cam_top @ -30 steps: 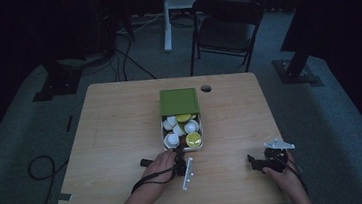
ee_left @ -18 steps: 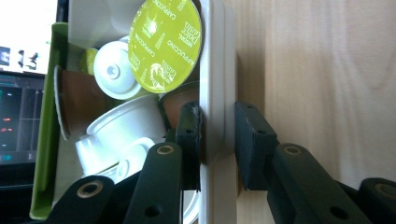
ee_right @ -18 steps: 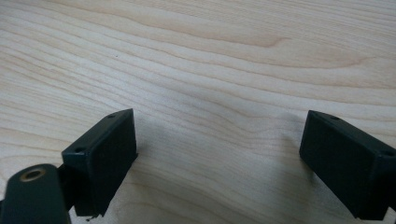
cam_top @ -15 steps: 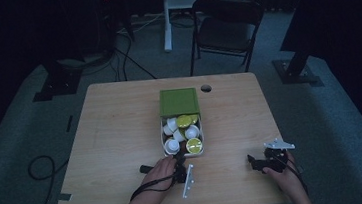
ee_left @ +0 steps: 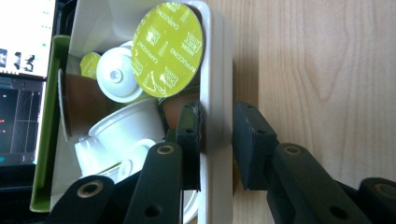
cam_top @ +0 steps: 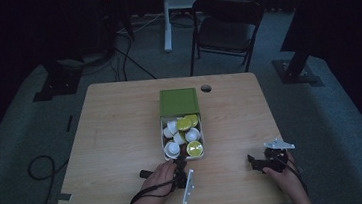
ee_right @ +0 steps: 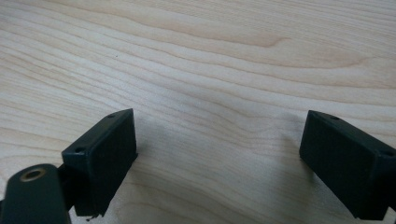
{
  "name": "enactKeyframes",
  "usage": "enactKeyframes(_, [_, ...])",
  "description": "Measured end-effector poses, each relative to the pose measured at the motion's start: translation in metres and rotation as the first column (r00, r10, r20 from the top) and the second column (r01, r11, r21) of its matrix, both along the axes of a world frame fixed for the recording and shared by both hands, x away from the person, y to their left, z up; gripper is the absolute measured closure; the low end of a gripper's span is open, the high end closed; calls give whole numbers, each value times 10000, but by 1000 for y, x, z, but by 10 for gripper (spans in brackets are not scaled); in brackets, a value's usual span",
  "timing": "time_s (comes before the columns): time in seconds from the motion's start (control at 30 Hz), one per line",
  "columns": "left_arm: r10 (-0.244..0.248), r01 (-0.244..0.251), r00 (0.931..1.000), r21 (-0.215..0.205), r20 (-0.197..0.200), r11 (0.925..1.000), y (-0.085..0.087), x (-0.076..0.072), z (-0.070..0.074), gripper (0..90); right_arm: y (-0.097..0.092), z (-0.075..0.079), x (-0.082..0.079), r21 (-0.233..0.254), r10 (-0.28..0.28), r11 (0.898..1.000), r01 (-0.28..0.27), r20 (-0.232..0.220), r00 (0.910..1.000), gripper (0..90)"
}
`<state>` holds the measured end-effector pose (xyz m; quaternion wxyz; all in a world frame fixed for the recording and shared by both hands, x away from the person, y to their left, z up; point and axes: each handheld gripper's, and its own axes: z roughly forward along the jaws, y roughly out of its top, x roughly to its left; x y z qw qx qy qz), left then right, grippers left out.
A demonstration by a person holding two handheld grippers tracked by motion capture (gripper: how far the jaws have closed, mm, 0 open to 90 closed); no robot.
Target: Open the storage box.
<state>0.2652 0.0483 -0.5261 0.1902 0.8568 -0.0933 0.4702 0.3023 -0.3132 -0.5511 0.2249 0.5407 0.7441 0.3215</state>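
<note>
Light wood worktop (cam_top: 112,138) in a dark room; left gripper (ee_left: 217,135) clamped the white tray (ee_left: 215,84) wall, right gripper (ee_right: 219,158) gaped wide and empty, lid (ee_left: 167,49) center-top read "CAPPUCCINO".

In the left gripper view the white plastic tray (ee_left: 215,70) runs off the top and bottom edges, so its full length stays unseen. One jaw of the left tool (ee_left: 216,140) sits inside the tray wall and hides part of a brown capsule behind it; the other jaw stands outside, with a slim gap at the wall too shadowed to judge. The white capsules (ee_left: 126,126) low in the tray are cut off by the tool's arms. In the high view the print on the round lime-green foil lid (cam_top: 195,149) is too small to read, and the person's forearms leave the bottom edge
</note>
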Motion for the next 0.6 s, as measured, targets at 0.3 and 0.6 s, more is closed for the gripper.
enactKeyframes(0.3, [90,-89,9999,-209,77,9997,2,-2,10,724,0,0,0,-5,4,10000,-4,3,10000,106])
enactKeyframes(0.6, [230,-445,9915,-1678,-1282,9848,10,-3,19,556,0,0,0,-3,1,10000,-1,2,10000,106])
